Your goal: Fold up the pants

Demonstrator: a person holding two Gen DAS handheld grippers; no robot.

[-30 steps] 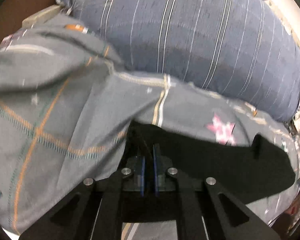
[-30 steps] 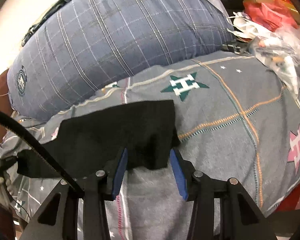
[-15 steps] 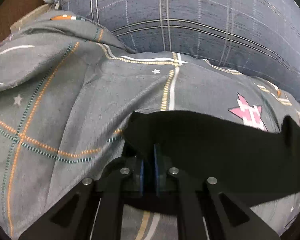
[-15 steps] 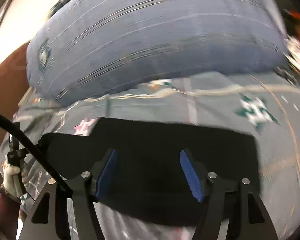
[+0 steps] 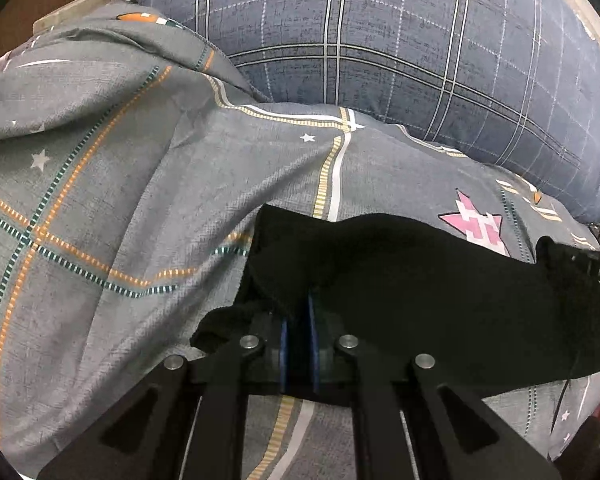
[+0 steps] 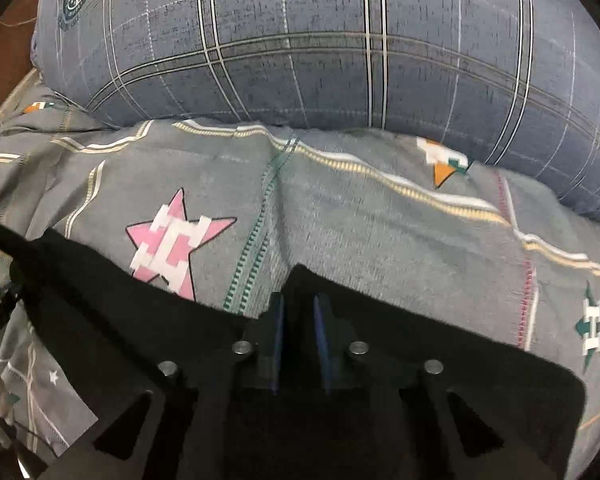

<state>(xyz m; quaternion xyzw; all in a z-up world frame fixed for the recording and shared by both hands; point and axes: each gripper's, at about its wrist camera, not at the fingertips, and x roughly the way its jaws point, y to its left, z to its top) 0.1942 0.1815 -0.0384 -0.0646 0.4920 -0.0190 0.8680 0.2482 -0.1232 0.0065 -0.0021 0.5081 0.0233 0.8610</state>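
The black pants [image 5: 420, 280] lie across a grey patterned bedsheet [image 5: 120, 200]. My left gripper [image 5: 299, 312] is shut on the pants' left end, with cloth bunched around the blue pads. In the right wrist view the pants [image 6: 440, 360] spread under and around my right gripper [image 6: 299, 312]. Its blue pads stand close together with a raised fold of black cloth between them. The pants' far edge runs just ahead of both grippers.
A large blue plaid pillow [image 5: 380, 40] lies behind the pants and also shows in the right wrist view [image 6: 300, 40]. A pink star print [image 6: 172, 240] lies on the sheet beside the pants. A black cable [image 6: 4, 236] crosses at the left.
My right gripper swung left over the pants and closed from wide open onto a fold of the cloth. My left gripper kept its hold and moved the pants' end forward.
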